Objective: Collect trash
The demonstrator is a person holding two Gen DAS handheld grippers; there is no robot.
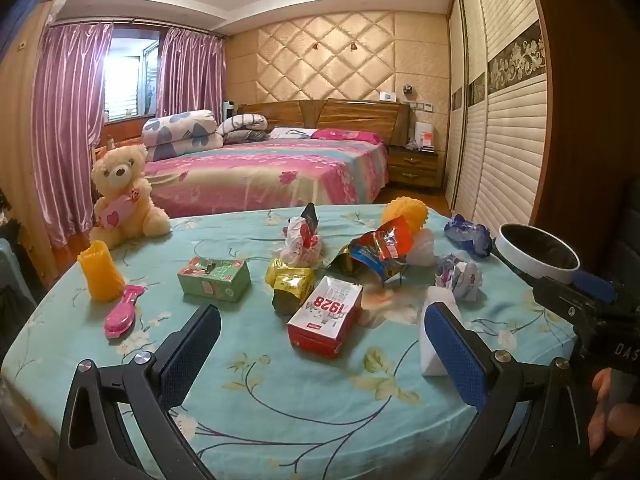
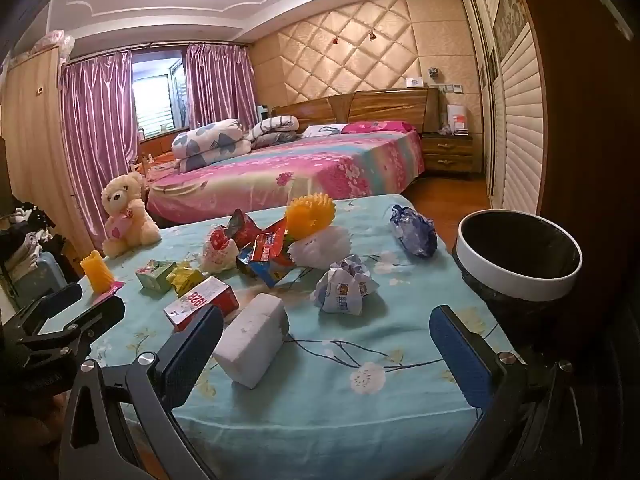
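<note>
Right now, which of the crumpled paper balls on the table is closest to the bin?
The dark blue crumpled wrapper, lying near the table's far right edge, just across from the white-rimmed bin. The paler blue-and-white ball sits nearer the table's middle; the red-and-white one lies farther left.

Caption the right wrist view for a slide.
Open right claw hovers over a floral tablecloth strewn with wrappers, near a white foam block and a bin.
</note>
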